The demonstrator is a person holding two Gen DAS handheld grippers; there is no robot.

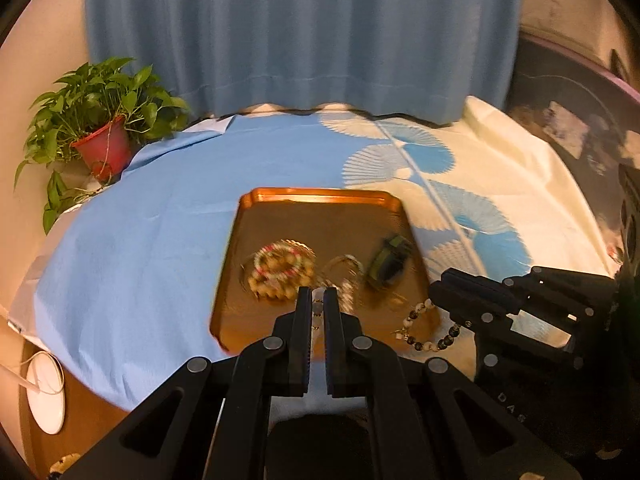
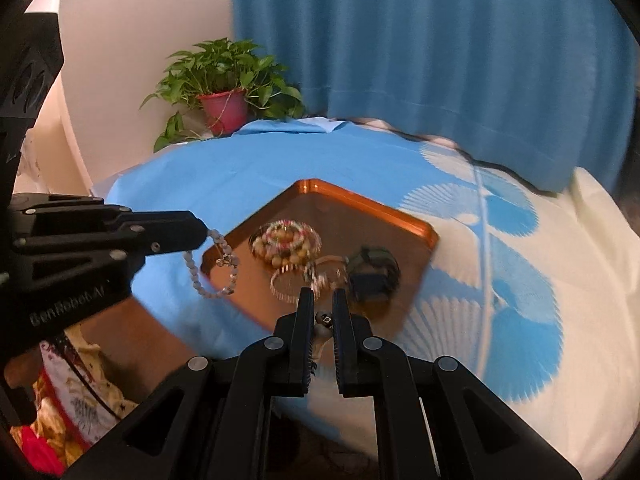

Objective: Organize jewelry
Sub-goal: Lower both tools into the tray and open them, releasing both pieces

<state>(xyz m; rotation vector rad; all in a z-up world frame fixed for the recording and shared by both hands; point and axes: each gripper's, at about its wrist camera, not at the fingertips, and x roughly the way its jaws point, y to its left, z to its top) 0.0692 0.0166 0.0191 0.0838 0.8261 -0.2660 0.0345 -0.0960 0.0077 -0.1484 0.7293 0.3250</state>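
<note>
1. We see the left gripper point(image 1: 318, 300) closed on a pale bead bracelet point(image 2: 214, 268); in the right wrist view the loop dangles from its tips over the near-left corner of the copper tray point(image 1: 320, 194).
2. The right gripper point(image 2: 320, 300) is closed on a black-and-white bead bracelet point(image 1: 430, 330); in the left wrist view it hangs from the tips at the tray's near-right edge.
3. The tray sits on the cloth-covered table point(image 1: 160, 220), already holding a stack of bead bracelets point(image 1: 280, 270), thin bangles point(image 1: 344, 270) and a dark watch point(image 1: 390, 258), all motion-blurred.
4. Risk, our judgement: both loops hang partly outside the rim. Let go here and either one could land on the cloth or straddle the edge.
5. Risk: the grip looks like a pinch on a few beads only, so a quick swing could slip a strand out early.
6. Risk: the dangling loops could drag over the pile and tangle with the bangles or knock the stack.
7. Risk: the two grippers are near each other at the near side and could bump if both go for the centre.
8. Around: potted plant point(image 1: 100, 120) far left, blue curtain point(image 1: 300, 40) behind, white round object point(image 1: 46, 394) near left below the table. None of these blocks the way.
9. In the way: only the tray rim and the crowded middle; the bare tray floor is at the far side and near left.
</note>
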